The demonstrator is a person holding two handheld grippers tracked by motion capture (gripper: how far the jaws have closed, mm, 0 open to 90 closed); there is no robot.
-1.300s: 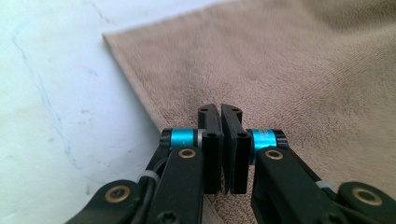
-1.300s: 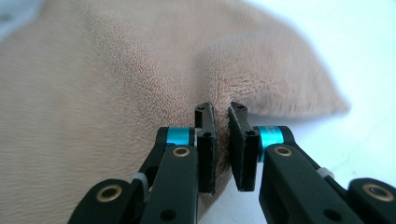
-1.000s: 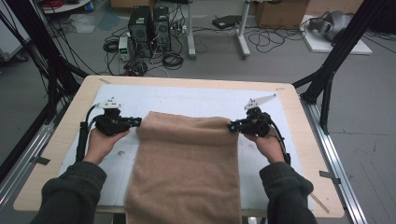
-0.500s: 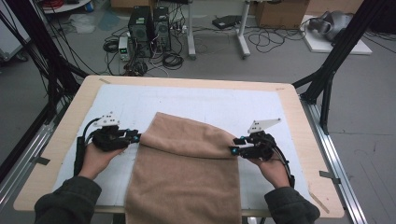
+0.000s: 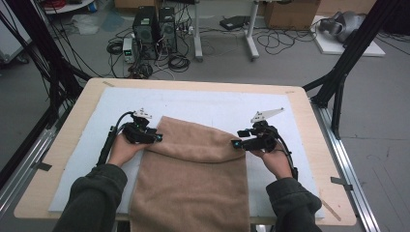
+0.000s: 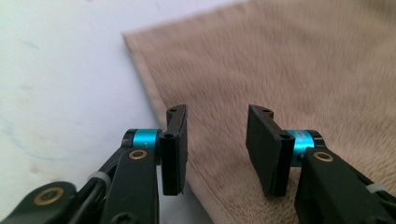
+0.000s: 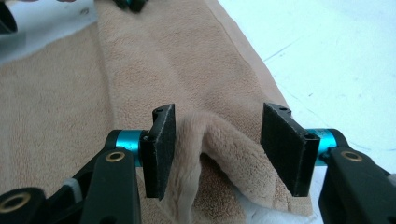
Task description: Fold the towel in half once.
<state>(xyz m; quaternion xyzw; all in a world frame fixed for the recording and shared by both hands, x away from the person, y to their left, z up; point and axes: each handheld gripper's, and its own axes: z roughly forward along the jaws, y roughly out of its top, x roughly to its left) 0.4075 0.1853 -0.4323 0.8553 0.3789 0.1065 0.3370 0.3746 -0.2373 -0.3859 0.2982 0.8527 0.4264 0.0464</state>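
Towel (image 5: 193, 179) folded between both tongs, left (image 5: 155, 138), right (image 5: 235, 144); jaws just opening, gripping nothing.

A lab: beyond the wooden table (image 5: 48, 159) stand computer towers (image 5: 154, 24), tangled cables (image 5: 285, 41) and black rig struts (image 5: 355, 46).

My wooden table (image 5: 309, 104) had a white mat (image 5: 208, 104) on top. Past the far edge, the grey floor (image 5: 290, 63) was messy with black cables (image 5: 179, 60), two computer boxes (image 5: 154, 24) and cardboard boxes (image 5: 285, 12). Black poles (image 5: 355, 50) stood at my sides.
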